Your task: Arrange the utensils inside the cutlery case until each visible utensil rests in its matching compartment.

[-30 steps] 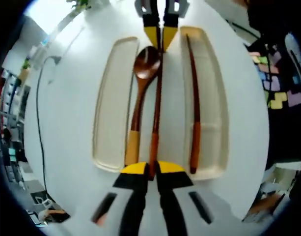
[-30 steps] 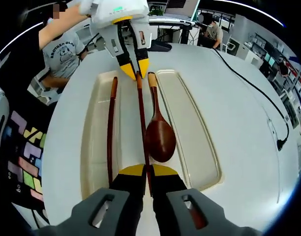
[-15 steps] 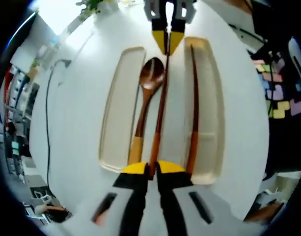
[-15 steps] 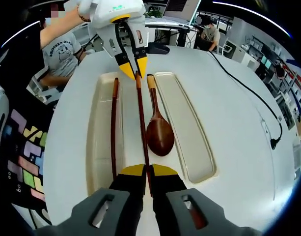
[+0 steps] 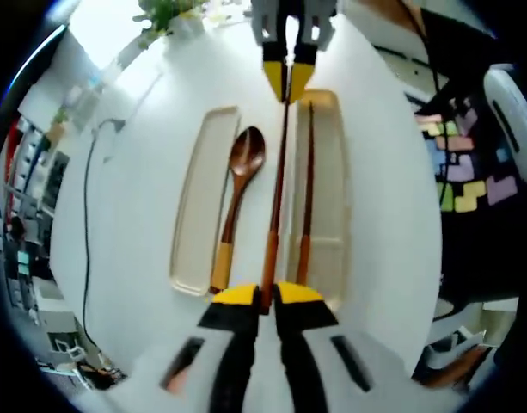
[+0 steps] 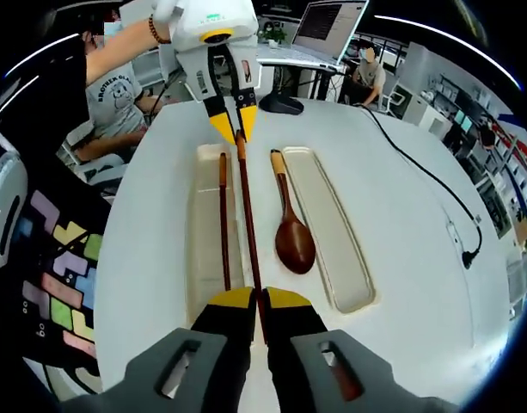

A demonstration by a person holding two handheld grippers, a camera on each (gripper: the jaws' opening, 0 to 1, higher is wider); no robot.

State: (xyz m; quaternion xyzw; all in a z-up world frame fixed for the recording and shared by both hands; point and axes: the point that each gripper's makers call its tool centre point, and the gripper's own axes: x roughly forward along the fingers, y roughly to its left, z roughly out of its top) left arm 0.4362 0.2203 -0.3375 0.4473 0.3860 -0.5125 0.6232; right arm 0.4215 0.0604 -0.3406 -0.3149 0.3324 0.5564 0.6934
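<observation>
**Two tongs carry one chopstick toward its tray**

Two sets of tongs grip a single chopstick [image 5: 274, 206] end to end: the left tongs [image 5: 266, 296] are clamped on its lighter handle end, and the right tongs [image 6: 259, 299] pinch its darker tip. Each pair also appears at the far end of the other's view.

Compared with a second ago, the chopstick sits away from the spoon [image 5: 235, 202] and lines up over the inner edge of the chopstick tray [image 5: 332, 215], just beside the second chopstick [image 5: 305, 198] already lying inside. Both trays look smaller than before, which suggests the hands have lifted the piece. The move reads as the carry step nearly finished, with lowering and release left.

The spoon lies on the bare table [image 5: 134, 215] between the trays, its bowl near the long empty tray [image 5: 197, 206] but not in it, so that step looks undone.

Whether the held chopstick hangs above the tray rim or touches it cannot be told. The fisheye bends both trays, and the divider near the chopstick tray's end is hard to read.
</observation>
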